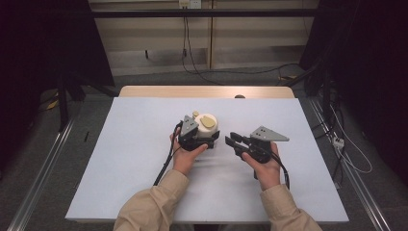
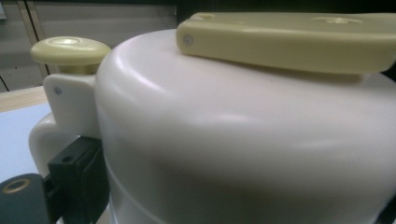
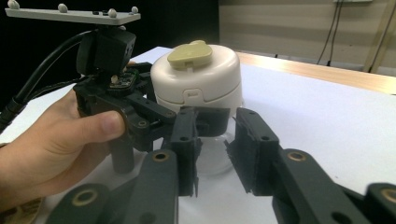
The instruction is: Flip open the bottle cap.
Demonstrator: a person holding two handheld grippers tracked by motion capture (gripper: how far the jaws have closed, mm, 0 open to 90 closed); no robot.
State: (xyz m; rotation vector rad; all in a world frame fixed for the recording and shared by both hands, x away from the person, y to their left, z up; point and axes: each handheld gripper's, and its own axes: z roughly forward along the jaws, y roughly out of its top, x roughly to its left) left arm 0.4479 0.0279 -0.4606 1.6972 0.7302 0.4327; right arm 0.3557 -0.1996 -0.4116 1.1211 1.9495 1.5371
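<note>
A white round container (image 1: 208,126) with a pale yellow lever on its lid (image 3: 190,54) and a small yellow knob (image 2: 70,50) on its side handle stands mid-table. It rests on a clear base (image 3: 214,156). My left gripper (image 1: 206,138) is shut on the white body (image 2: 243,140), one jaw against each side, and a hand grips it from the near side. Just right of the container, my right gripper (image 1: 230,139) is open and points left at it. Its fingertips (image 3: 217,123) are close to the base, with nothing between them.
A pale mat (image 1: 144,159) covers the table, and a wooden strip (image 1: 207,91) shows at the far edge with a small dark object (image 1: 239,96) on it. Cables and dark frame posts lie on the floor around the table.
</note>
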